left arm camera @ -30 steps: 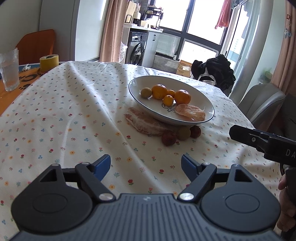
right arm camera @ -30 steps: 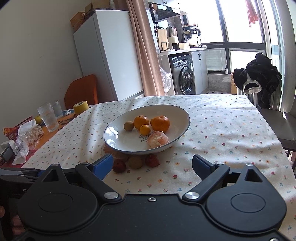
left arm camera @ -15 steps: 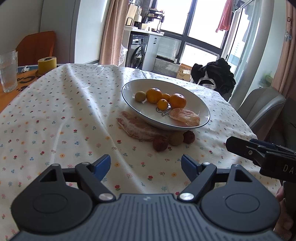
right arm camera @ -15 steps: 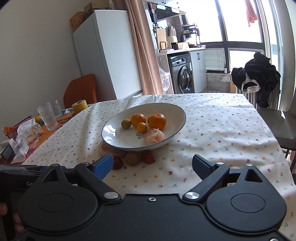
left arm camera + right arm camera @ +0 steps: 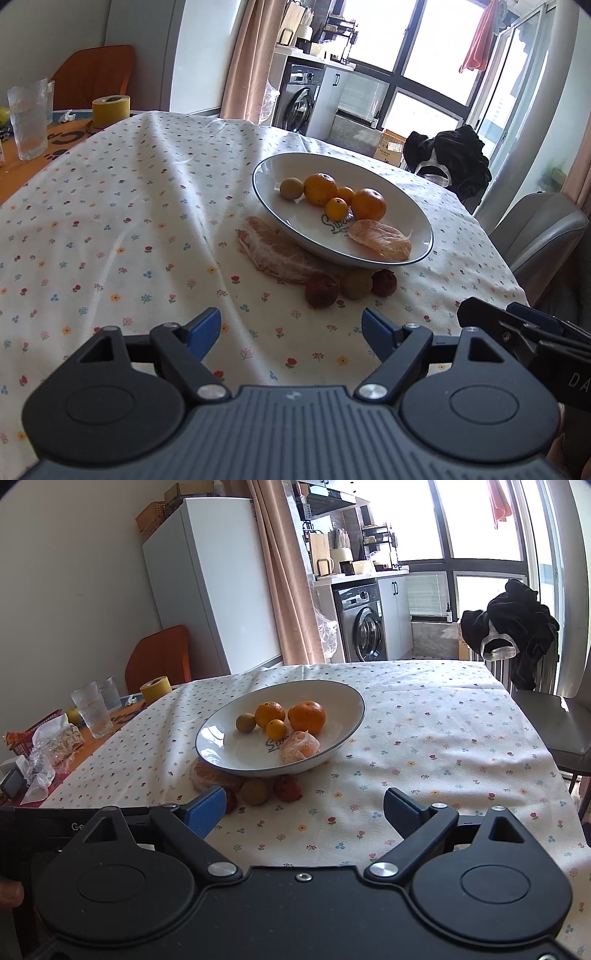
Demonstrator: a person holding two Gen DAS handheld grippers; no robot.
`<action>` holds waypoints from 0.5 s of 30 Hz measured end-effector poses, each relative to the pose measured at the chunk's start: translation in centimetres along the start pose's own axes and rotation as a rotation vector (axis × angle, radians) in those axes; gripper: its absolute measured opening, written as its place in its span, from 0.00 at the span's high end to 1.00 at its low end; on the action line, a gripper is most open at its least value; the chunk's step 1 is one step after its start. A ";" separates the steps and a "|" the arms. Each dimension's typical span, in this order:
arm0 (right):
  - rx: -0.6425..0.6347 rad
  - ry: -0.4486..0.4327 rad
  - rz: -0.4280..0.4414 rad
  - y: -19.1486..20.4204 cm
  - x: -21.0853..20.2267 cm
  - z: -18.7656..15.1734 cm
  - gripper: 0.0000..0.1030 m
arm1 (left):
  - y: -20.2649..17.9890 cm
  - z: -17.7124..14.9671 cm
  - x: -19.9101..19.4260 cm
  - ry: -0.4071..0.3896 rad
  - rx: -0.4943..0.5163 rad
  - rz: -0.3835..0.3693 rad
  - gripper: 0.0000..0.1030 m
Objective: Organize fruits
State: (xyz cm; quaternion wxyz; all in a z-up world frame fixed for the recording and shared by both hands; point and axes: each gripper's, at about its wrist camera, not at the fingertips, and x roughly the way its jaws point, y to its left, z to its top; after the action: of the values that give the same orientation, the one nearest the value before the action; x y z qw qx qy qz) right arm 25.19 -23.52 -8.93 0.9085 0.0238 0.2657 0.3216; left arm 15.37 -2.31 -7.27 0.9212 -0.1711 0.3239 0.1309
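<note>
A white bowl (image 5: 402, 212) (image 5: 332, 701) with a dark rim sits on the flowered tablecloth. It holds two oranges, two small kumquats, a brown longan and a peeled citrus piece (image 5: 380, 238) (image 5: 300, 746). On the cloth in front of the bowl lie a peeled pomelo segment (image 5: 277, 253) (image 5: 210, 777), two red lychees (image 5: 321, 290) (image 5: 287, 788) and a brown longan (image 5: 355, 283) (image 5: 255, 792). My left gripper (image 5: 291, 330) hovers open and empty just short of them. My right gripper (image 5: 304, 812) is open and empty too, near the same fruits.
At the table's left edge stand water glasses (image 5: 28, 118) (image 5: 92, 709), a yellow tape roll (image 5: 110, 110) (image 5: 155, 688) and snack bags (image 5: 55, 742). A grey chair (image 5: 535, 229) (image 5: 554, 723) stands to the right, and a black garment (image 5: 450, 162) hangs beyond.
The left wrist view has shifted and rolled slightly, so the bowl and fruits sit a little differently in it. Both grippers stay open. The fruits have not moved.
</note>
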 end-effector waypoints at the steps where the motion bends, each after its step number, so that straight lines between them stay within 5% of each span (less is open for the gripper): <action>1: 0.000 0.001 0.000 0.0 0.1 0.0 0.10 | -0.1 0.0 0.1 0.001 -0.003 -0.002 0.21; 15: -0.002 0.008 -0.001 -0.4 0.6 -0.1 0.10 | -0.5 0.2 0.6 0.008 0.010 0.010 0.21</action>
State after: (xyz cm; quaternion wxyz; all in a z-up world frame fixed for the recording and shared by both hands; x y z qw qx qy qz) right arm 25.81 -23.51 -9.39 0.9075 0.0216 0.2693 0.3216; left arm 16.10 -2.61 -7.34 0.9201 -0.1657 0.3289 0.1331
